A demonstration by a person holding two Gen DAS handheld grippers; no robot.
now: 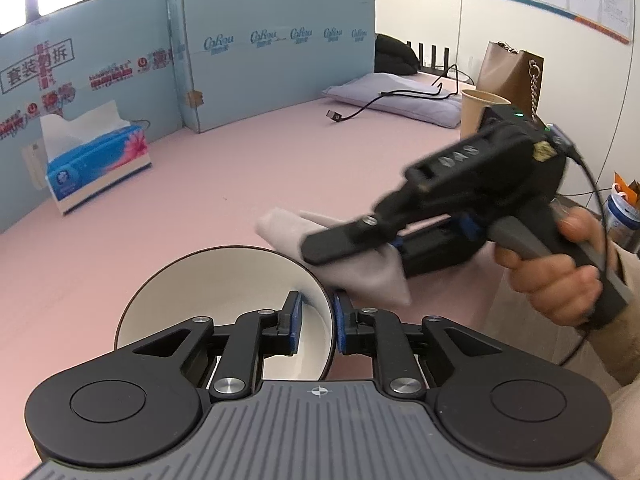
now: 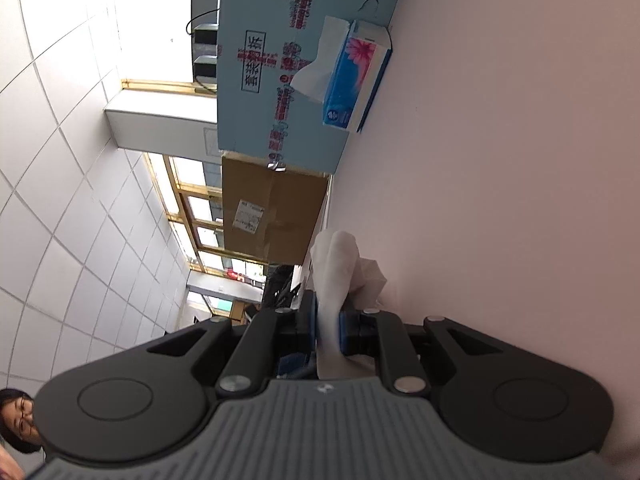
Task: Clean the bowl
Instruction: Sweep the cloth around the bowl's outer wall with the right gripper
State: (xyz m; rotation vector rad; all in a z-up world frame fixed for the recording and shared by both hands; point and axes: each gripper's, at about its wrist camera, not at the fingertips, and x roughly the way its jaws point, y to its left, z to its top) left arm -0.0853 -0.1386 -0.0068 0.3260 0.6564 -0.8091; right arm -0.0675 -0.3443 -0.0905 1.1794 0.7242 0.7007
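A bowl [image 1: 208, 280], white inside with a dark rim, is tilted up in the left wrist view, its right wall pinched between the blue pads of my left gripper [image 1: 316, 322]. My right gripper [image 1: 344, 240], held by a hand [image 1: 560, 276], lies sideways just right of the bowl's rim, shut on a crumpled white tissue [image 1: 352, 268]. In the right wrist view the same tissue [image 2: 334, 276] sticks out from between the pads of my right gripper [image 2: 326, 328], with the view rolled on its side. The bowl does not show there.
A blue tissue box [image 1: 96, 164] stands at the left on the pink table [image 1: 240, 168], seen also as the tissue box [image 2: 356, 80]. Blue cardboard panels [image 1: 276, 60] wall the back. A grey pillow [image 1: 400, 96] with a black cable, a paper cup [image 1: 476, 112] and a brown bag [image 1: 512, 72] sit at the right.
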